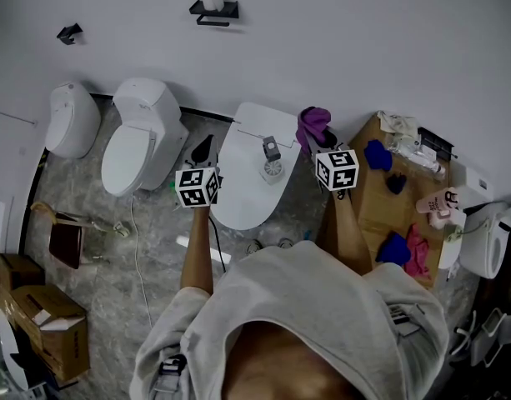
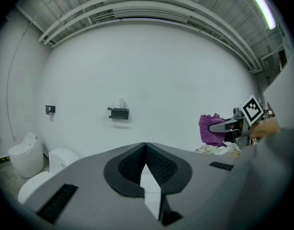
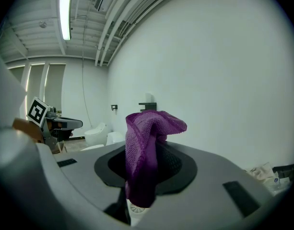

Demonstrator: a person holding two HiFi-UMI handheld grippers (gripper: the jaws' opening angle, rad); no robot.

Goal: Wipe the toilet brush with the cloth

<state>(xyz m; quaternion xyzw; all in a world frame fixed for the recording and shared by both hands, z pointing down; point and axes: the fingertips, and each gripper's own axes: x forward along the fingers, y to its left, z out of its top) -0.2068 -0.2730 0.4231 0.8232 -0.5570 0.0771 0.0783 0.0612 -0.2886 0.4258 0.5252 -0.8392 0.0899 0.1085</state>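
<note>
Cloth (image 3: 146, 133): purple; it is clamped between the closed jaws of the right gripper (image 3: 156, 150). A loose fold stands above the jaw tips, judged so that a soft face is presented for wiping.
Cloth axis: the long axis is run along the jaws, with the free end pointed away from the hand, toward 11 o'clock in the head view.
Left gripper (image 2: 146, 146): the jaws are closed tip to tip and nothing is held. It is positioned at 9 o'clock of the toilet lid (image 1: 238, 194), apart from the brush, judged ready to steady the handle.
Toilet brush (image 1: 272, 158): taken to be the grey piece over a round white base set on the lid; its identity cannot be confirmed at this size. It is located between the two grippers. The cloth is found at 1 o'clock of it and is not seen touching it.
Brush axis: judged upright and seen nearly end-on, with the handle end pointed up at the head camera.
Task state: wiping is judged not yet begun.
</note>
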